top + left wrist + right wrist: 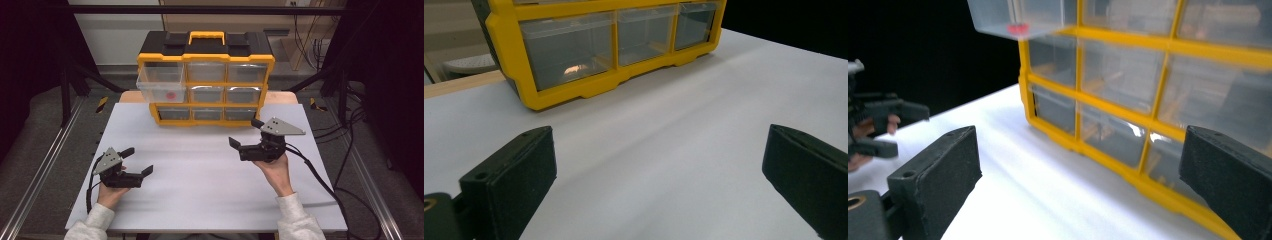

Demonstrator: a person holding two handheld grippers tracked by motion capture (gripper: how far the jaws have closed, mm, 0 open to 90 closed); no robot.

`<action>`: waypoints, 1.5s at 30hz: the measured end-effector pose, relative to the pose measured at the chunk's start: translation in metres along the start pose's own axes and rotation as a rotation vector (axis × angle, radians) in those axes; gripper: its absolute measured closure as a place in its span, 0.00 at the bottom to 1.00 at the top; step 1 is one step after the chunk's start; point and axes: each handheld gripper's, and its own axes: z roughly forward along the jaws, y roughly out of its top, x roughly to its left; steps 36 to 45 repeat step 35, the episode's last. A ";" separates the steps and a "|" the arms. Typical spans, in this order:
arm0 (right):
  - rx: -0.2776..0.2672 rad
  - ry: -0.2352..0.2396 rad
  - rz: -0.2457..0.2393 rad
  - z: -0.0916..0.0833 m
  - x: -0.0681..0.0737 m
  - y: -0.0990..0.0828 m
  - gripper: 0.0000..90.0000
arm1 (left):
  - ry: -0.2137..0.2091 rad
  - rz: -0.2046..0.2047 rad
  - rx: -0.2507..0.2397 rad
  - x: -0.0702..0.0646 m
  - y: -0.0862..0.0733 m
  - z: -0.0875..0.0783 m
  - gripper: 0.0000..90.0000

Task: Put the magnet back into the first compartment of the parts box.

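Both grippers stand wide and empty. The pulled-out drawer (161, 82) juts from the yellow organizer's (206, 80) top-left corner; the right gripper (245, 135), nearer it, should press its front squarely.

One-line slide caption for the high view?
Both open grippers, left and right, hover over the white table before a yellow drawer organizer, top-left drawer pulled out.

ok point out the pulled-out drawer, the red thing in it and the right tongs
pulled-out drawer (161, 85), high view, on its clear front wall
red thing (171, 94), high view, on its middle, seen through the drawer front
right tongs (246, 135), high view, midway between the open tips
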 end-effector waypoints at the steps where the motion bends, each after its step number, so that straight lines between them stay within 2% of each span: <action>1: 0.004 -0.001 0.001 -0.001 -0.001 -0.004 0.04 | 0.000 0.000 0.000 0.000 0.000 0.000 0.01; 12: 0.055 -0.018 0.049 -0.012 -0.016 -0.052 0.03 | -0.002 0.002 0.004 0.000 0.000 0.001 0.01; 28: 0.080 -0.009 0.060 -0.034 -0.035 -0.108 0.02 | -0.005 0.000 0.002 -0.001 -0.001 0.000 0.01; 35: 0.062 -0.021 0.092 -0.039 -0.043 -0.115 0.02 | -0.005 0.007 0.012 -0.002 -0.001 0.002 0.01; 45: 0.062 -0.021 0.092 -0.039 -0.043 -0.115 0.02 | -0.005 0.007 0.012 -0.002 -0.001 0.002 0.01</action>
